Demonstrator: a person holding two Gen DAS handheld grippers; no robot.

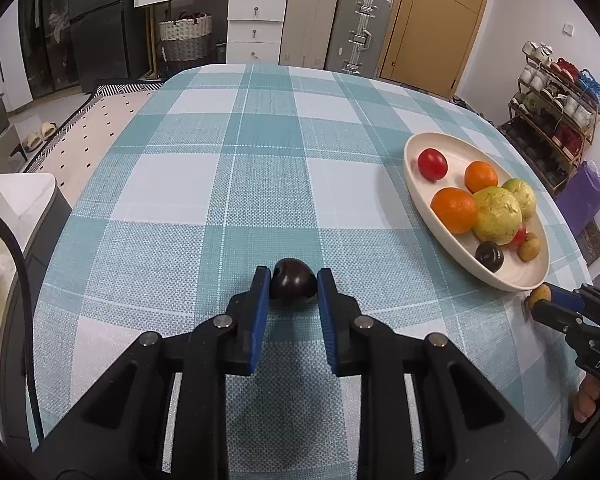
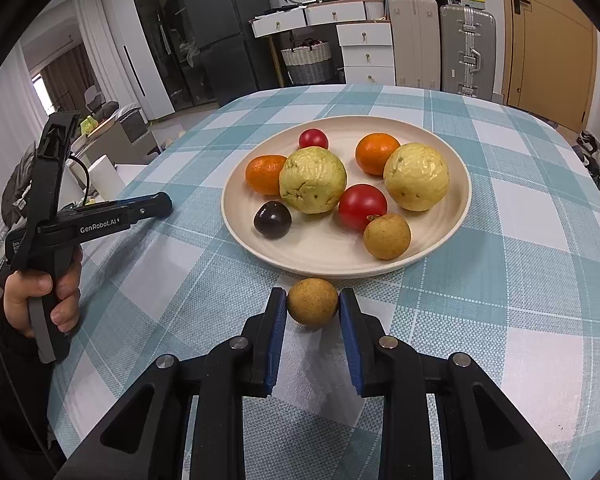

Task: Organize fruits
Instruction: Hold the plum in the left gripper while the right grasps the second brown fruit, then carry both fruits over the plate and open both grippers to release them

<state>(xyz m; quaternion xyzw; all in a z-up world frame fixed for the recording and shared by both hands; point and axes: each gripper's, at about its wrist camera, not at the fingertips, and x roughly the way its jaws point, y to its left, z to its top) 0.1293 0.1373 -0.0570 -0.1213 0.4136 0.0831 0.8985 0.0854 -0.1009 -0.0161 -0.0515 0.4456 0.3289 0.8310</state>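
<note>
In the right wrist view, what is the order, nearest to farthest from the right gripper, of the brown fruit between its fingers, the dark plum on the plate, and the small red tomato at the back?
1. Brown fruit, between the fingers.
2. Dark plum, plate's front left.
3. Small red tomato, plate's far side.

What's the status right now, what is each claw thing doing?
Left gripper around dark plum on the tablecloth. Right gripper around small brown fruit, just short of the plate. Nothing blocking.
</note>
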